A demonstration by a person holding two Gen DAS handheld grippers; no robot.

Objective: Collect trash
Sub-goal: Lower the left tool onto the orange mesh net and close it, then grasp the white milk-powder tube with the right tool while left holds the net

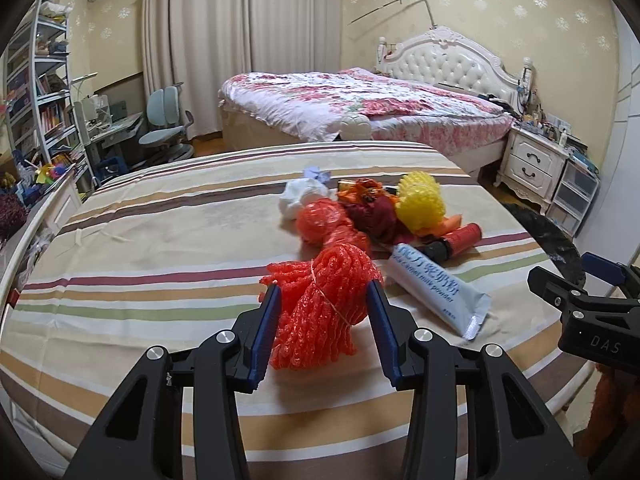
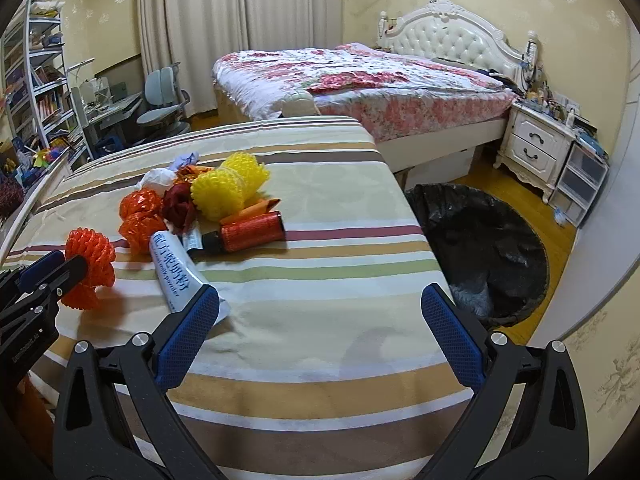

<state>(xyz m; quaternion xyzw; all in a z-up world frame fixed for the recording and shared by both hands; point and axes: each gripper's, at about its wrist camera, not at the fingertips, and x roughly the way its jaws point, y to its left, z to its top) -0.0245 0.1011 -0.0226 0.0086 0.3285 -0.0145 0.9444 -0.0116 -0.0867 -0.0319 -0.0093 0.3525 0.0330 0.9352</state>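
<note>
My left gripper has its blue pads on both sides of a red foam fruit net, closed against it on the striped tablecloth; the net also shows in the right wrist view. Behind it lies a trash pile: a milk powder sachet, a red wrapper tube, a yellow foam net, orange plastic and a white tissue. My right gripper is open and empty above the table, near the sachet.
A bin lined with a black bag stands on the floor right of the table. A bed, a nightstand and a desk with a chair lie beyond.
</note>
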